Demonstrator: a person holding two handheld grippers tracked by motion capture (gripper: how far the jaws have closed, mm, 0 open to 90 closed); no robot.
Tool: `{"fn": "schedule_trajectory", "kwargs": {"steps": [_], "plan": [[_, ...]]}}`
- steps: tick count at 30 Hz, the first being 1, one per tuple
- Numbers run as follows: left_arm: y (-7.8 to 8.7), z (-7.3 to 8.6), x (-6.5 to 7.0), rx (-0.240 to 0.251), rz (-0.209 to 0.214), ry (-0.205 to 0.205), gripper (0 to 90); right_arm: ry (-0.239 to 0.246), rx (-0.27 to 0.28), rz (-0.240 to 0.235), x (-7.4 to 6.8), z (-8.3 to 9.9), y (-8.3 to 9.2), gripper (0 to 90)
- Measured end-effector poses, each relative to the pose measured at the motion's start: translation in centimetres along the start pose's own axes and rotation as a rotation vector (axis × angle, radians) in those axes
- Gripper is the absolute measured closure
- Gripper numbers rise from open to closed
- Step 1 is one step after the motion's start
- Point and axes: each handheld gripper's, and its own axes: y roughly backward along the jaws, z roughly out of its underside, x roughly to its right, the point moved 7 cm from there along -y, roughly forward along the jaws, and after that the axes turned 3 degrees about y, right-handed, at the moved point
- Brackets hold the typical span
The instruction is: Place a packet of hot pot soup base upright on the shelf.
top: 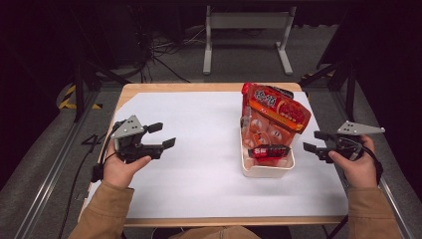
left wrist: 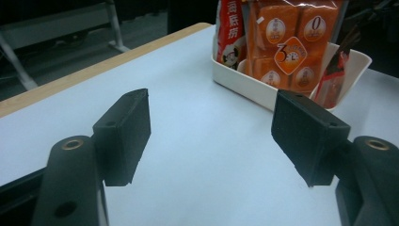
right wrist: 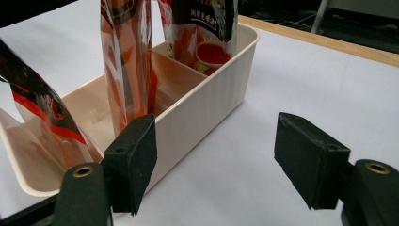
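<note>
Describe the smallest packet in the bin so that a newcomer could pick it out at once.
Start at the cream bin on the right half of the white table. Three packets stand in it; take the one at the near end. This small dark-red packet sits lowest, in front of the tall orange pack.

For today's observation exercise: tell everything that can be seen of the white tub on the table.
The tub is a cream-white, oblong, plastic-looking container with rounded corners, faintly ribbed walls and an inner divider. It sits upright on the white table cover, right of centre. Several red and orange snack packets stand in it, rising above its rim. Neither gripper touches it; the right gripper is open beside it.
</note>
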Motion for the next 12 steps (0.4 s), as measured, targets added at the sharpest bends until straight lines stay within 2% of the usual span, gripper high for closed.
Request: {"fn": "schedule_trajectory", "kwargs": {"steps": [2,4,10,12], "plan": [[0.3,0.5,-0.6,0.008,-0.018,0.012,29.6,0.000,0.000,0.001,0.0,0.0,0.0,31.0],[0.4,1.0,-1.0,-0.008,-0.024,0.022,29.6,0.000,0.001,0.002,0.0,0.0,0.0,30.9],[0.7,1.8,-1.7,0.002,-0.032,0.066,27.4,0.004,0.003,0.001,0.0,-0.1,-0.2,30.4],[0.7,2.0,-1.9,0.003,-0.033,0.069,27.1,0.005,0.003,0.001,-0.1,-0.1,-0.2,30.3]]}}
